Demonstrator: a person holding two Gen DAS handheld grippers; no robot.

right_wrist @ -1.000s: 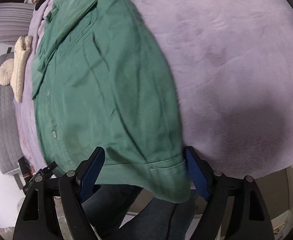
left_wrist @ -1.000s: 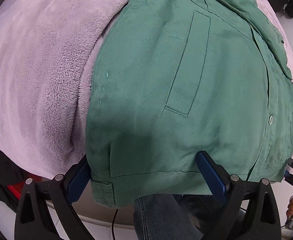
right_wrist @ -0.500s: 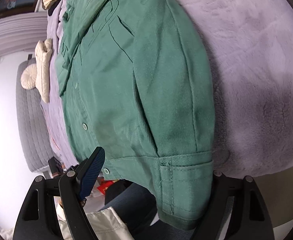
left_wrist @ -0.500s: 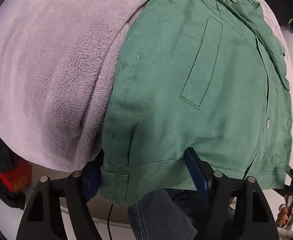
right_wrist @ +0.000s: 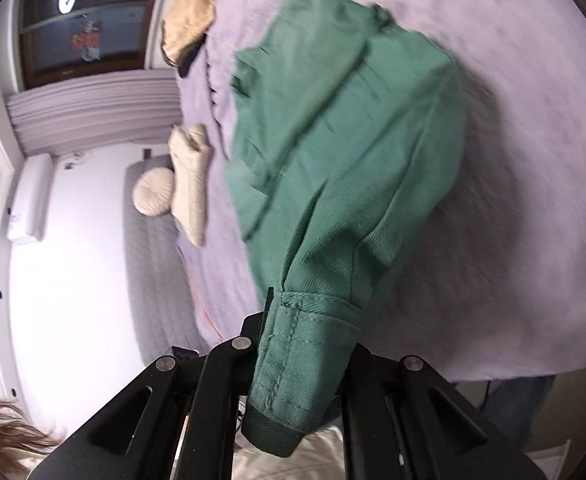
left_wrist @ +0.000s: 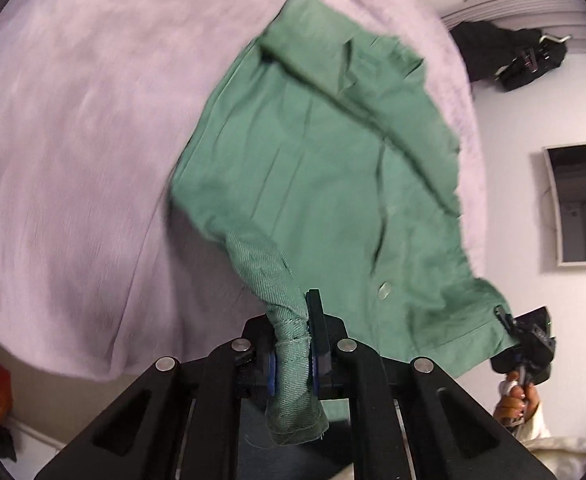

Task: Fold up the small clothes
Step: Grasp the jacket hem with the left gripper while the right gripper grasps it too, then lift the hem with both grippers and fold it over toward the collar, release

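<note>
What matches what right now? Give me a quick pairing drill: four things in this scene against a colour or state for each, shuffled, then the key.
Things:
1. green shirt
2. blanket
3. left gripper
4. round cushion

States:
A. lilac and fuzzy, spread under the garment
B. cream, lying off to the side by the grey quilted surface
C. lifted at its bottom hem, far end on the bed
D. jaws closing, with bunched hem fabric between them

Pairs: 1-C, 2-A, 3-D, 4-B

lilac blanket (left_wrist: 73, 160), white wall (right_wrist: 73, 280), dark window (right_wrist: 85, 24)
</note>
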